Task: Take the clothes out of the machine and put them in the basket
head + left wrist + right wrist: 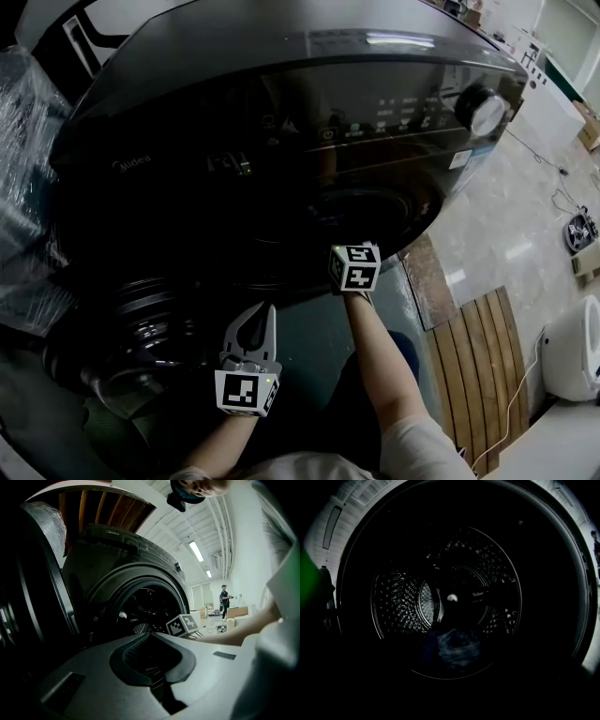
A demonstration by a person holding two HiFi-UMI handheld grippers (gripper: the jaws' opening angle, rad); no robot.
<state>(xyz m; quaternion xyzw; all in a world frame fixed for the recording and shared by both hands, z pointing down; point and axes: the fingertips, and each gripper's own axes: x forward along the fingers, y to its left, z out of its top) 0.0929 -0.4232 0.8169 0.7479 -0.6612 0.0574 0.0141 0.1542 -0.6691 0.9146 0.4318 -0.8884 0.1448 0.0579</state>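
Hanging by the open door (141,323) at the left front of the washing machine (281,103), the left gripper (265,317) is showing jaws closed tip to tip, holding nothing. Rightward, the right gripper (354,267) is pointing into the drum (393,602), jaws spread wide and empty; the clothes (457,648), a dark bluish bundle, are lying at the drum's bottom, ahead of it.

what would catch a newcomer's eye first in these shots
The big dark washing machine fills the head view, with the right gripper held at its open front. In the right gripper view, a dark bundle of clothes lies at the bottom of the perforated drum. The left gripper sits lower down, jaws together and empty.
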